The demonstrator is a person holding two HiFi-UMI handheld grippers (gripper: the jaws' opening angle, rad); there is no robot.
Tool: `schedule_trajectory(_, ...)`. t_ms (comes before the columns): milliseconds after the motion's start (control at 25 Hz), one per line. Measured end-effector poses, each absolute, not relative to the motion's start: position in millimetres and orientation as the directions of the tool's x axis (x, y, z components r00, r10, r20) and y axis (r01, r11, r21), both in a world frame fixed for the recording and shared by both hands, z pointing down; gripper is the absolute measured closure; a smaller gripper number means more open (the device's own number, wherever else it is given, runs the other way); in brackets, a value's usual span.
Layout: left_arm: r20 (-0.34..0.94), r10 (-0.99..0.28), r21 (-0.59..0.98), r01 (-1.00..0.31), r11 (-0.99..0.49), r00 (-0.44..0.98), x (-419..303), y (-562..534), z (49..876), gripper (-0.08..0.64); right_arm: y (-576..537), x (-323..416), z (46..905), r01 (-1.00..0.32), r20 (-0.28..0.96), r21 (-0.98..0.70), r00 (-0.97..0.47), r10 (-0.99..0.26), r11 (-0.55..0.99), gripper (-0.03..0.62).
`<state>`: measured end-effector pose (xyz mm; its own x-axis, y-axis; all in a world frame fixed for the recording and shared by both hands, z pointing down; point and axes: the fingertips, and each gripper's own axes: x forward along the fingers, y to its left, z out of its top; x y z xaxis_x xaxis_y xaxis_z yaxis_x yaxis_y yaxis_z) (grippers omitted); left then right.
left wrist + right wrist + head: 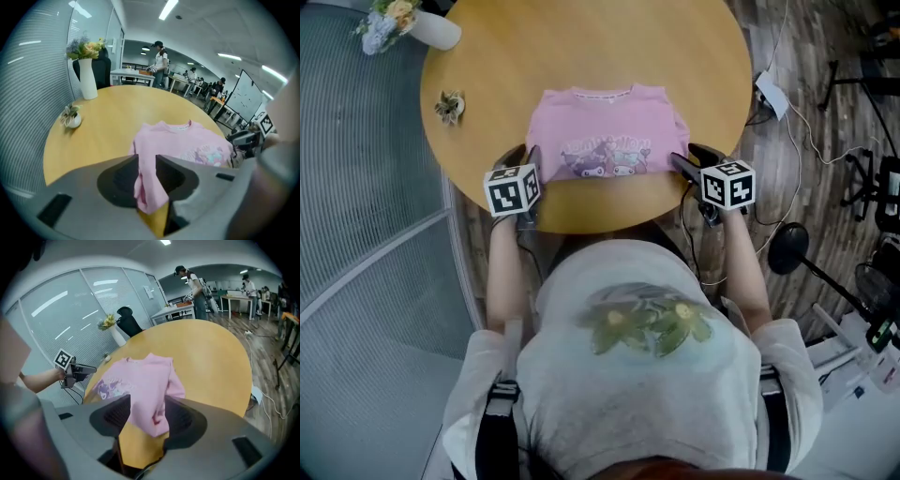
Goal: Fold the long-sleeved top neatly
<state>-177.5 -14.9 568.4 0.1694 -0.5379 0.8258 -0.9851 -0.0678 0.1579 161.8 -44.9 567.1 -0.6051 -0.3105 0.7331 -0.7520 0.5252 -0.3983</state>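
A round wooden table fills the upper middle of the head view. The pink top lies folded on it near the lower edge, neckline toward the top of the frame and cartoon print up. A white vase of flowers stands at the table's upper left rim, with a small potted plant just below it. At the left of the frame the floor is grey ribbed carpet; at the right it is wood planks with cables and a white adapter. The left gripper has its jaws narrowly apart, with the top's lower left corner between them. The right gripper has its jaws wide, and the lower right corner lies loosely between them. Behind are a glass wall, desks, people, a whiteboard and ceiling strip lights.
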Motion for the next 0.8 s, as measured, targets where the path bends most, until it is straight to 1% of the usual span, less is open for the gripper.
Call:
schedule_trajectory(120,0.857,-0.477,0.185,-0.98,-0.069,0.195,-167.4,30.6,586.2,0.465,-14.9,171.3,581.8,-0.745,0.744,-0.386,-0.6,-0.293,0.543,0.353)
schedule_trajectory(280,0.89,-0.415,0.204,-0.979,-0.004,0.187,-173.2,63.3,615.1,0.465,0.6,172.9,601.9,-0.717,0.779,-0.314,-0.57,-0.263,0.623,0.354)
schedule_trajectory(320,0.894,-0.408,0.208,-0.978,0.008,0.186,-173.4,65.7,619.9,0.465,1.4,173.3,604.6,-0.708,0.785,-0.295,-0.562,-0.259,0.641,0.369)
schedule_trajectory(360,0.895,-0.405,0.211,-0.977,0.018,0.186,-172.8,66.4,623.6,0.465,1.8,172.6,604.1,-0.695,0.786,-0.284,-0.563,-0.254,0.661,0.468)
schedule_trajectory(400,0.896,-0.405,0.211,-0.977,0.024,0.183,-172.1,66.0,626.8,0.465,2.2,170.1,599.2,-0.676,0.779,-0.286,-0.577,-0.246,0.679,0.513)
schedule_trajectory(440,0.896,-0.407,0.205,-0.978,0.026,0.177,-171.9,64.6,629.6,0.465,2.4,166.5,590.2,-0.658,0.761,-0.304,-0.603,-0.239,0.689,0.537)
schedule_trajectory(480,0.898,-0.408,0.194,-0.981,0.026,0.167,-172.5,62.7,631.9,0.465,2.5,163.3,578.8,-0.646,0.738,-0.338,-0.633,-0.233,0.684,0.54)
schedule_trajectory(560,0.901,-0.41,0.167,-0.986,0.018,0.145,-174.8,60.0,635.6,0.465,8.9,163.7,565.6,-0.651,0.713,-0.437,-0.671,-0.203,0.621,0.54)
schedule_trajectory(640,0.902,-0.411,0.152,-0.988,0.011,0.134,-176.2,60.3,639.1,0.465,30.4,175.9,586.0,-0.682,0.761,-0.493,-0.639,-0.112,0.54,0.539)
schedule_trajectory(680,0.9,-0.415,0.149,-0.989,0.011,0.131,-176.6,60.5,639.9,0.465,43.9,184.6,605.4,-0.7,0.799,-0.485,-0.598,-0.06,0.525,0.527)
schedule_trajectory(720,0.899,-0.419,0.148,-0.989,0.012,0.129,-176.9,60.9,639.5,0.465,56.5,193.6,623.2,-0.714,0.834,-0.458,-0.551,-0.021,0.53,0.471)
schedule_trajectory(760,0.898,-0.422,0.146,-0.989,0.015,0.126,-177.3,61.3,636.9,0.465,64.7,201.5,632.7,-0.723,0.858,-0.425,-0.514,-0.014,0.544,0.402)
schedule_trajectory(800,0.895,-0.43,0.14,-0.99,0.019,0.118,-178.1,60.9,631.0,0.465,66.1,206.4,630.6,-0.732,0.866,-0.393,-0.499,-0.045,0.556,0.4)
